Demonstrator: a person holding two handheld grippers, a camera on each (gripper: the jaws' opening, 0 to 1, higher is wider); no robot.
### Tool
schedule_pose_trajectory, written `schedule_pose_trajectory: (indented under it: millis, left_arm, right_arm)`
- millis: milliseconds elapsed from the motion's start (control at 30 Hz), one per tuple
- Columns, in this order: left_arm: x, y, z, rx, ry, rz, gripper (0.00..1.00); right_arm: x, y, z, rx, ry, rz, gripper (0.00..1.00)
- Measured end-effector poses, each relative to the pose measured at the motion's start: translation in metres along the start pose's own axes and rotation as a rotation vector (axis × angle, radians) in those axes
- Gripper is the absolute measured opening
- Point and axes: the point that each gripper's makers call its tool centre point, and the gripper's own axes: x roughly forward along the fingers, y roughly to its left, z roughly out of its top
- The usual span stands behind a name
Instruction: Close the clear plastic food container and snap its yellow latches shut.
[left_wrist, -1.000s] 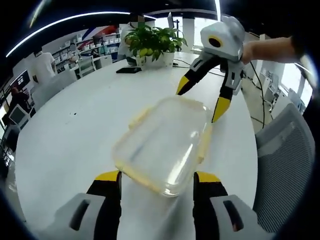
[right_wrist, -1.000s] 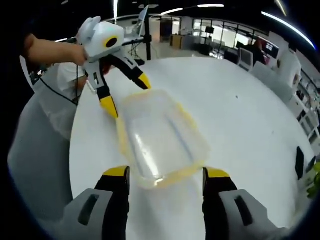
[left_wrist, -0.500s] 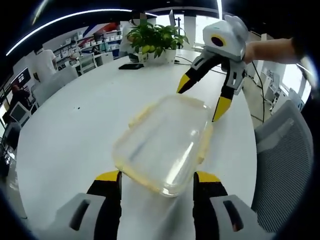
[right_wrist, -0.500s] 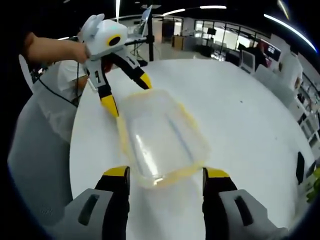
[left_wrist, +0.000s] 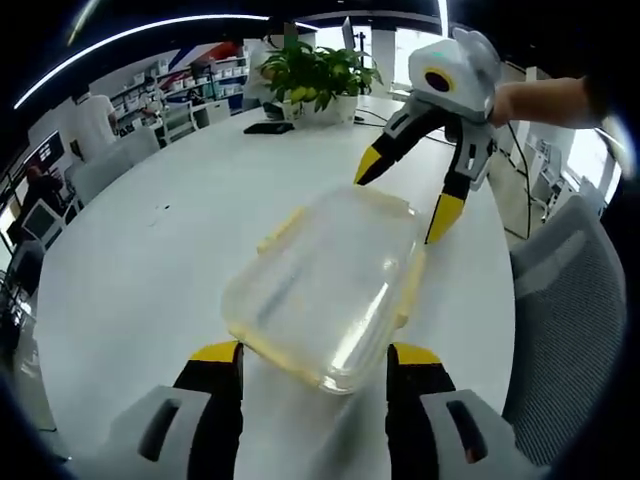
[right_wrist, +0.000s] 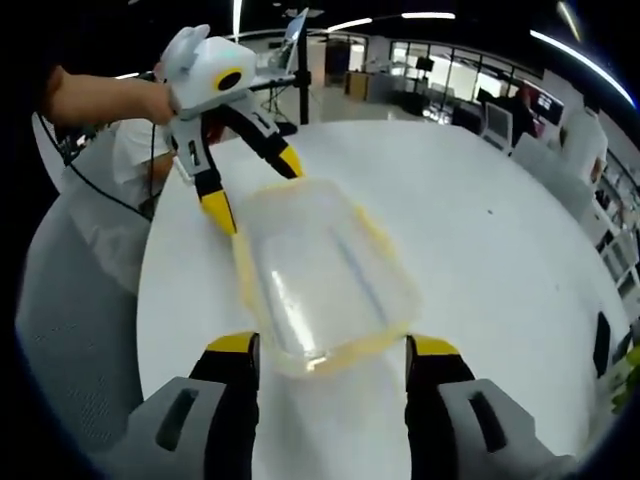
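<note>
The clear container (left_wrist: 325, 285) with yellow latches (left_wrist: 408, 290) is seen lying near the white table's (left_wrist: 150, 270) edge, between the wide-spread, empty left gripper (left_wrist: 313, 365) and right gripper (right_wrist: 328, 358).

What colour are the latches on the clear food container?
Yellow. The latches along the container rim show best in the right gripper view.
</note>
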Motion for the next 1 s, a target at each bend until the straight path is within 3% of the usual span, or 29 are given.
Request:
schedule_pose_trajectory:
  millis: [400,1000]
  left_arm:
    - [-0.001,0.011,-0.002,-0.013,-0.002,0.009,0.53]
    - [-0.002,0.010,-0.004,-0.039,-0.009,0.016,0.53]
  right_arm:
    - [0.007,-0.003,0.007,0.000,-0.002,-0.004,0.56]
    - [0.008,-0.001,0.007,-0.012,0.005,-0.005,0.57]
